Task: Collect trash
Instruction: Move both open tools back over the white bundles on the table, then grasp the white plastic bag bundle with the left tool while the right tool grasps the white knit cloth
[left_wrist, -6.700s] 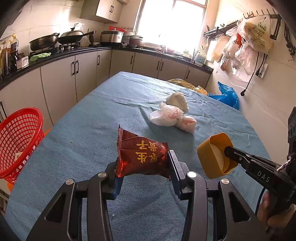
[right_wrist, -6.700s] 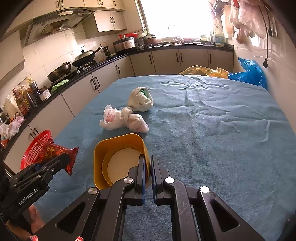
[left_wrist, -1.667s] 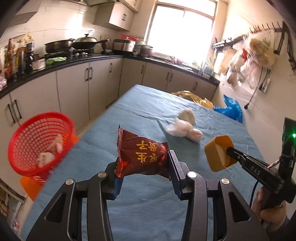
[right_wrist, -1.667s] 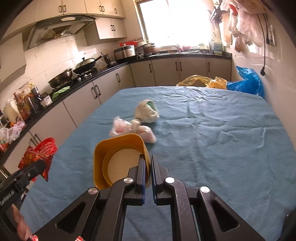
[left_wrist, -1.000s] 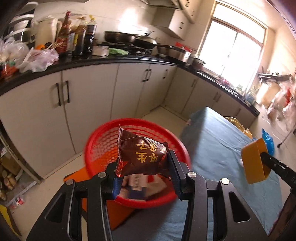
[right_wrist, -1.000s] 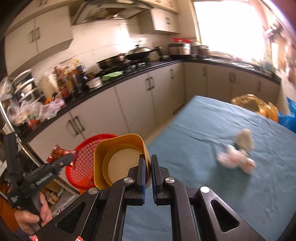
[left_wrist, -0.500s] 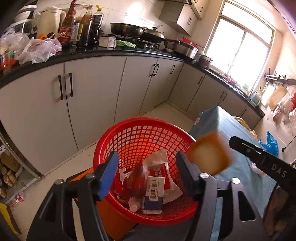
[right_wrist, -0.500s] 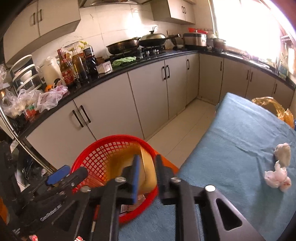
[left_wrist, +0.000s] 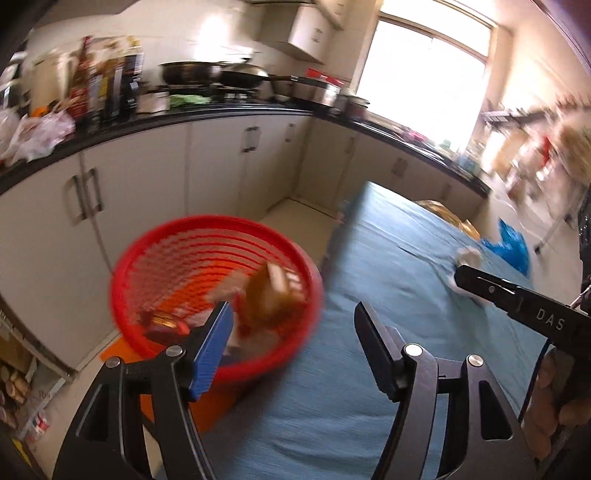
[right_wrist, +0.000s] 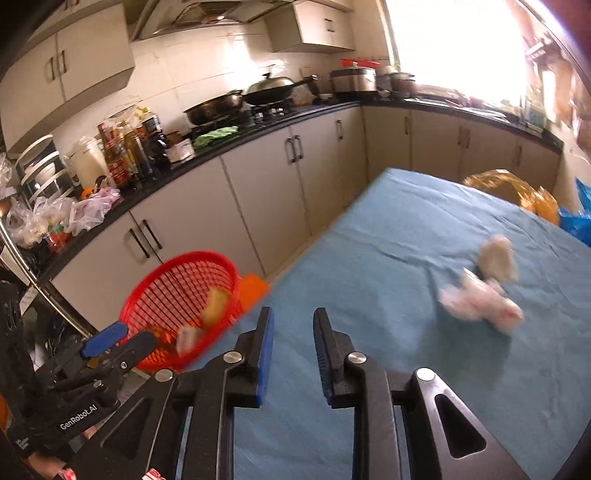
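1. The left tongs (left_wrist: 291, 321) hang over the near rim of the red basket (left_wrist: 155, 243), their jaws spread wide with nothing between them. That placement fits a drop, since anything let go here falls inside the basket rather than onto the floor.

2. The right tongs (right_wrist: 291, 332) are parted by a moderate gap and are likewise empty. They point across the edge of the desk (right_wrist: 388, 258) towards the two pieces of trash lying on it, which I judge to be the next pick-up.

3. The basket sits low beside the desk, off its left edge, in front of the grey cabinets (left_wrist: 147, 192). Trash carried from the blue cloth can thus reach it with a short swing.

4. Inside the basket lies a yellow cup (left_wrist: 269, 295), tipped on its side, with a dark red snack wrapper (left_wrist: 162, 325) near the front wall and some pale scraps. Motion blur smears them, so the cup may be not quite at rest.

5. On the desk are the white crumpled bags (right_wrist: 480, 299), soft, light and knotted, with faint red print. Touching or just behind them is a rounder pale wad (right_wrist: 496, 258).

6. They look easy to pinch by a fold, though thin plastic could slip from a shallow grip.
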